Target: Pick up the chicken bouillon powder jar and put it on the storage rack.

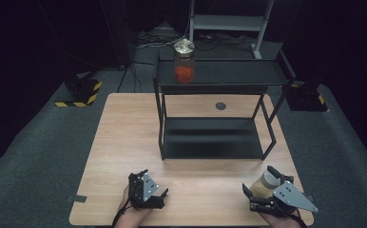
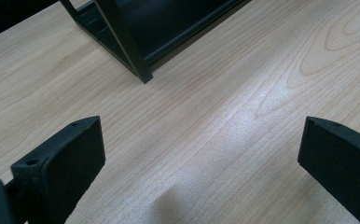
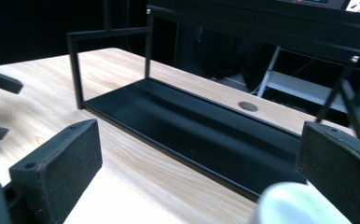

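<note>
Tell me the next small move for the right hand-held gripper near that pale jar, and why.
Probably close the right hand-held gripper on the pale jar: its jaws stand wide apart with the jar between them, apparently not yet squeezed. The black shelf rack stands just ahead with its lower shelf bare, a likely place for it.

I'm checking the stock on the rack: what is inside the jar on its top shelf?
The jar holds something orange-red in its lower half. Its upper part looks clear, and a shiny lid covers the top. What the orange-red stuff is cannot be told from the high view.
</note>
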A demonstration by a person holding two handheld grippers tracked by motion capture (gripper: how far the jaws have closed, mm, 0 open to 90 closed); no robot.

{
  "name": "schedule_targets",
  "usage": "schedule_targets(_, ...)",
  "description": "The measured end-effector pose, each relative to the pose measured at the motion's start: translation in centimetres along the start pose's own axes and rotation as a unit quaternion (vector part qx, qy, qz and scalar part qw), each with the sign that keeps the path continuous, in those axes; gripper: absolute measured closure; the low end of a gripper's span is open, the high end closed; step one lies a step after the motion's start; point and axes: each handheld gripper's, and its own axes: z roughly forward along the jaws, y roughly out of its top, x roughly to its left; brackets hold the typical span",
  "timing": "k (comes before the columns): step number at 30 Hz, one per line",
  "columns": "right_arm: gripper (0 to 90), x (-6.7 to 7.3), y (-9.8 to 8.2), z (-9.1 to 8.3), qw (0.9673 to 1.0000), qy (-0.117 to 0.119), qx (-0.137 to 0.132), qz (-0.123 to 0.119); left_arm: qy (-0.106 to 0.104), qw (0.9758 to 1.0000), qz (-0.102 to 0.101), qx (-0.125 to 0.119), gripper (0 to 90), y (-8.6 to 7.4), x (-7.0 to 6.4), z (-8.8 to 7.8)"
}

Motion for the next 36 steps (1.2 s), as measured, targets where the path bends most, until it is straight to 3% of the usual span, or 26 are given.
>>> schedule_targets(16, 0.0, -1.0, -1.4, -1.5, 0.9982, -0.048, 0.016, 0.033, -0.005, 1.0000, -0.003, -0.003, 0.9, -0.1, 0.2, 0.0)
schedule_targets(36, 0.2, -2.0, -3.4, -1.1, 0.9946, -0.051, 0.040, 0.082, -0.007, 1.0000, -0.002, -0.005, 0.9, -0.2, 0.3, 0.0)
